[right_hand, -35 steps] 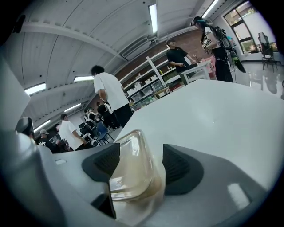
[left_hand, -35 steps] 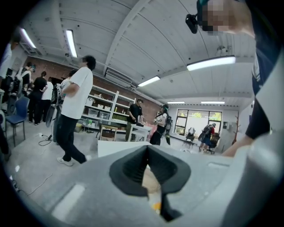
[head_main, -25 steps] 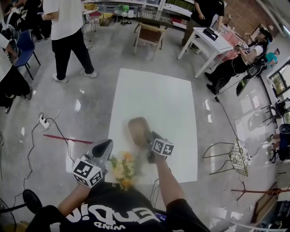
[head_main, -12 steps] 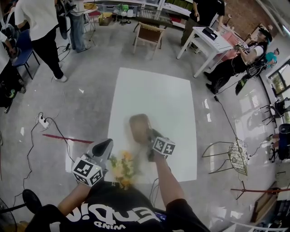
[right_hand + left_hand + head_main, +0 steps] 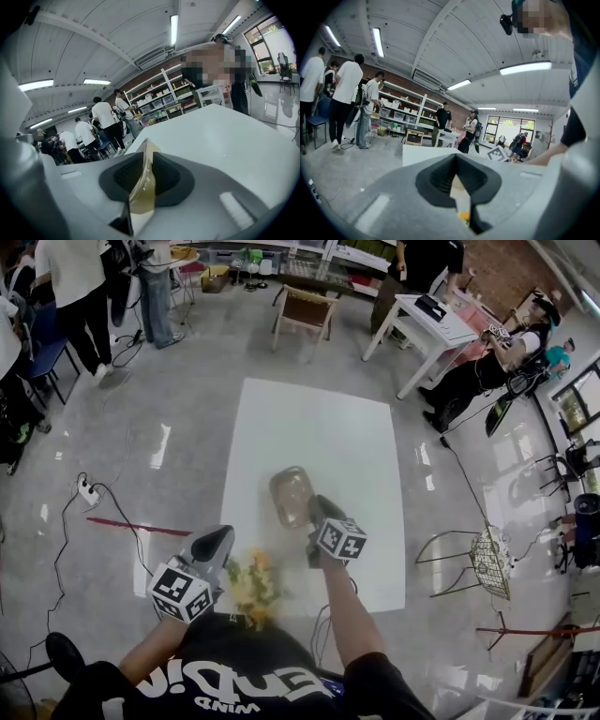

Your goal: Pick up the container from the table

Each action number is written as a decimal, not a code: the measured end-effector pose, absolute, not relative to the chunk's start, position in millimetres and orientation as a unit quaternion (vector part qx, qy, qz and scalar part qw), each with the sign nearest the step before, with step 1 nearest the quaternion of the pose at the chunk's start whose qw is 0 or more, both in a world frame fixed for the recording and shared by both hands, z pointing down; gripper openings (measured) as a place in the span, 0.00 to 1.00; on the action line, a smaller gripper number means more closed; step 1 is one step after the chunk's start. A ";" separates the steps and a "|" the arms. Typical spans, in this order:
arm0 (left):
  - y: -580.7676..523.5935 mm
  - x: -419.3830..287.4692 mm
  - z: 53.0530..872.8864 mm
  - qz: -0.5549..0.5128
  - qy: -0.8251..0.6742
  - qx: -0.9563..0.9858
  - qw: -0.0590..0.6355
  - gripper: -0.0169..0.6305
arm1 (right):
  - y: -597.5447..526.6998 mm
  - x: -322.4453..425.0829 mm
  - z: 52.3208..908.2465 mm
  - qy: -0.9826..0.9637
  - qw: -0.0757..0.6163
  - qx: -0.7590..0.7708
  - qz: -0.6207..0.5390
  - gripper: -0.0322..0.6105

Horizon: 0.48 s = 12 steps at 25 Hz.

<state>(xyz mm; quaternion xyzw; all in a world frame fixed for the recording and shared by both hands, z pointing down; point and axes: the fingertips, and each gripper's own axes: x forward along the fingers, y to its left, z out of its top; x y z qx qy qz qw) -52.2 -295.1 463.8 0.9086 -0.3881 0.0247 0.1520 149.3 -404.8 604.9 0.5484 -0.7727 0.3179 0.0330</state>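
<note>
A translucent brownish plastic container (image 5: 291,495) hangs tilted just above the white table (image 5: 319,418), near its middle. My right gripper (image 5: 314,513) grips it from the near side. In the right gripper view the container's thin wall (image 5: 143,185) is pinched between the dark pads (image 5: 166,176) of the right gripper (image 5: 145,164). These jaws have just been closing on that wall. My left gripper (image 5: 214,542) rests at the table's near left corner, its tips together with nothing in them. In the left gripper view the left gripper (image 5: 456,157) points across the table.
A bunch of yellow and orange flowers (image 5: 251,585) lies at the table's near edge between my arms. Beyond the table stand a wooden chair (image 5: 305,307) and a white desk (image 5: 431,320). A wire stool (image 5: 492,563) is at the right. People (image 5: 75,277) and cables (image 5: 89,491) are at the left.
The right gripper has risen a little with the container, which now shows sharper and tilted. The left gripper has not moved. The people at the upper left have walked on.
</note>
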 end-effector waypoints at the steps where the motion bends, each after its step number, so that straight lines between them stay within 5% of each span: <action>1: -293.9 -52.7 463.5 0.025 -0.388 0.908 0.153 0.03 | -403.1 149.1 597.4 -0.775 0.029 0.550 0.310 0.13; 12: -285.0 -47.1 464.6 0.025 -0.389 0.907 0.158 0.03 | -375.1 150.7 499.9 -0.795 -0.028 0.565 0.218 0.12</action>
